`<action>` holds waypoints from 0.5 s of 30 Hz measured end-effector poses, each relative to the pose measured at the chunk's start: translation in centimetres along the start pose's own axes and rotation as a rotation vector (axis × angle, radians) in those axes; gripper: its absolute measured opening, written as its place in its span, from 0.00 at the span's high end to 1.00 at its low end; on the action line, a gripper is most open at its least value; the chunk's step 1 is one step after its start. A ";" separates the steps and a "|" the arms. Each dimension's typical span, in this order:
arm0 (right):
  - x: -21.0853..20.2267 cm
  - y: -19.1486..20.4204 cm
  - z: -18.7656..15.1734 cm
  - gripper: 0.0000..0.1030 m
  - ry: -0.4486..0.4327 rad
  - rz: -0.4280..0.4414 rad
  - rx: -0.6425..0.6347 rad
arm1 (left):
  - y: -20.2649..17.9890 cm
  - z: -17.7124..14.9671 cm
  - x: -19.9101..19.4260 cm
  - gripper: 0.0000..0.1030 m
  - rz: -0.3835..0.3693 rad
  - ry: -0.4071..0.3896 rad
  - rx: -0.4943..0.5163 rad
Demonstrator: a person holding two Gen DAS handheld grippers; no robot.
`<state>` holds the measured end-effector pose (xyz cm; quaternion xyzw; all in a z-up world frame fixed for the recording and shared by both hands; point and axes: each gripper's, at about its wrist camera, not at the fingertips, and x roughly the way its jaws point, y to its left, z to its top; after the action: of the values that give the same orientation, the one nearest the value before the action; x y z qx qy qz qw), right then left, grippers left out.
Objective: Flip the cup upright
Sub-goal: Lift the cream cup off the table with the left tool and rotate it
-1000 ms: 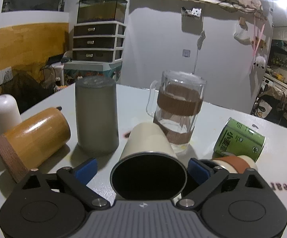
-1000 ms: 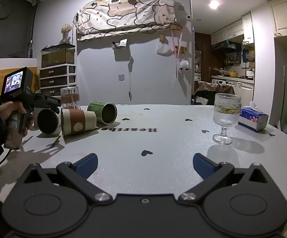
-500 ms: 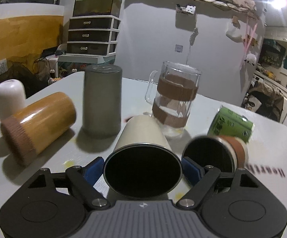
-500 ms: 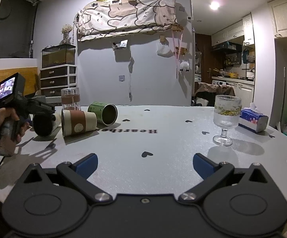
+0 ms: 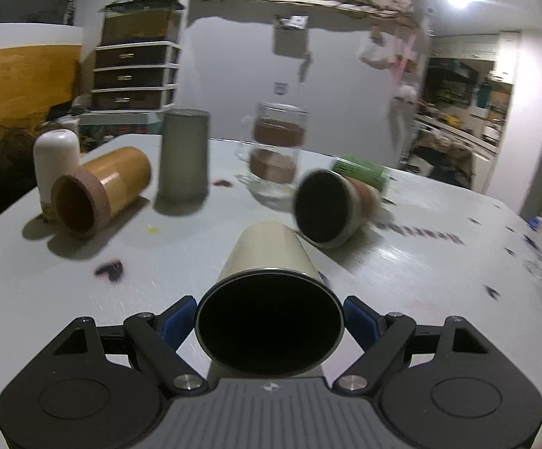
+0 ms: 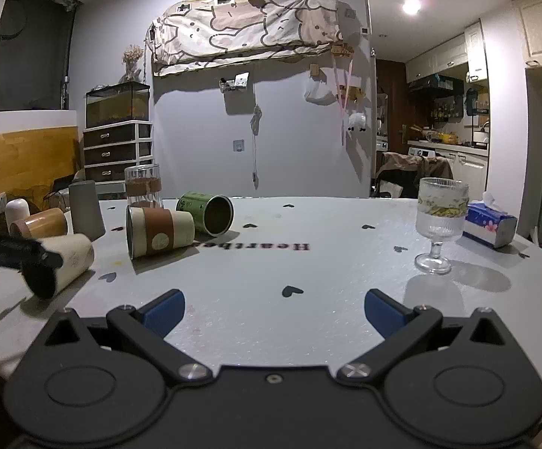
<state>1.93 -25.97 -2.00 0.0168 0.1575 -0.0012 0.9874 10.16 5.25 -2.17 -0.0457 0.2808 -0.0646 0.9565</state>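
left jaws clamp cream cup (image 5: 267, 262) | right jaws wide, empty | cup pulled back from glass mug (image 5: 276, 149), still sideways

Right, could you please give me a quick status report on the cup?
Left gripper shut on cream cup, cup on its side, mouth to camera. Right gripper open, empty, over table. Brown-banded cup lies nearby.

Home: kitchen cabinets (image 6: 446, 60), fish tank (image 6: 117, 106), dining table (image 6: 308, 262).
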 end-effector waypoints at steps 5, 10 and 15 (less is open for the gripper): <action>0.7 0.7 0.1 0.00 0.021 0.028 -0.016 | -2.8 -2.3 -2.4 0.18 -0.131 0.002 0.101; 2.0 0.8 1.1 0.00 0.042 0.072 0.016 | -7.7 -4.4 -3.4 0.18 -0.295 -0.019 0.273; 3.9 0.6 1.9 0.00 0.084 0.114 0.053 | -11.5 -6.2 -3.6 0.18 -0.426 -0.056 0.399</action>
<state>6.20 -25.40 -1.32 0.0521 0.1974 0.0515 0.9776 2.65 -5.90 -4.06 0.0834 0.2203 -0.3167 0.9188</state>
